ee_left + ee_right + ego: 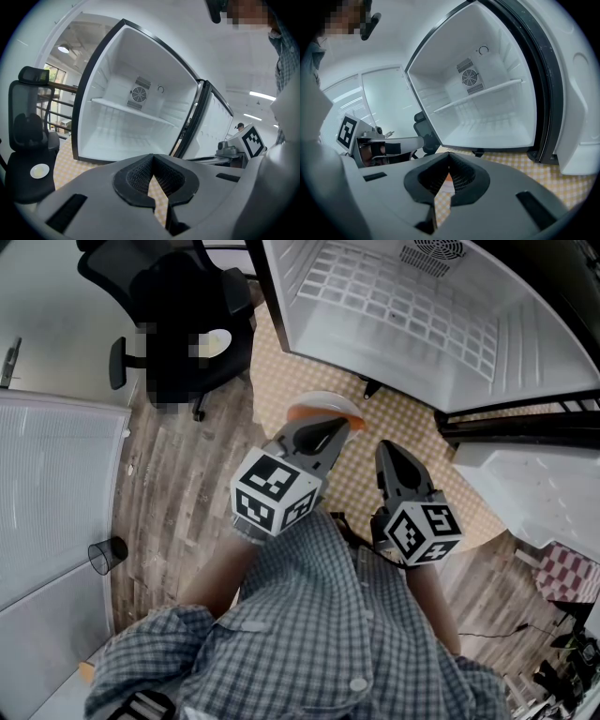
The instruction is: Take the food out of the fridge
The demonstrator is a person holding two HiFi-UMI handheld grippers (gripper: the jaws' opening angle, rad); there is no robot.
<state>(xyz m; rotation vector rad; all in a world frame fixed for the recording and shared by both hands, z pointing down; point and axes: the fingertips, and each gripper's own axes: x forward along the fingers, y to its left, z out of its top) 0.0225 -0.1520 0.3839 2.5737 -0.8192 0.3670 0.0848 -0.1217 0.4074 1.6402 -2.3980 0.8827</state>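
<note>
The fridge stands open, and its white inside with one wire shelf holds nothing. On the checkered mat in front of it lies a white plate with an orange rim; a bit of it shows between the right jaws. My left gripper hangs shut just before that plate and covers its near edge. My right gripper is shut beside it, to the right. In both gripper views the jaws are closed with nothing held.
A black office chair stands left of the fridge with a small white plate on its seat. The fridge door swings out at the right. A white panel and a black cup are at the left.
</note>
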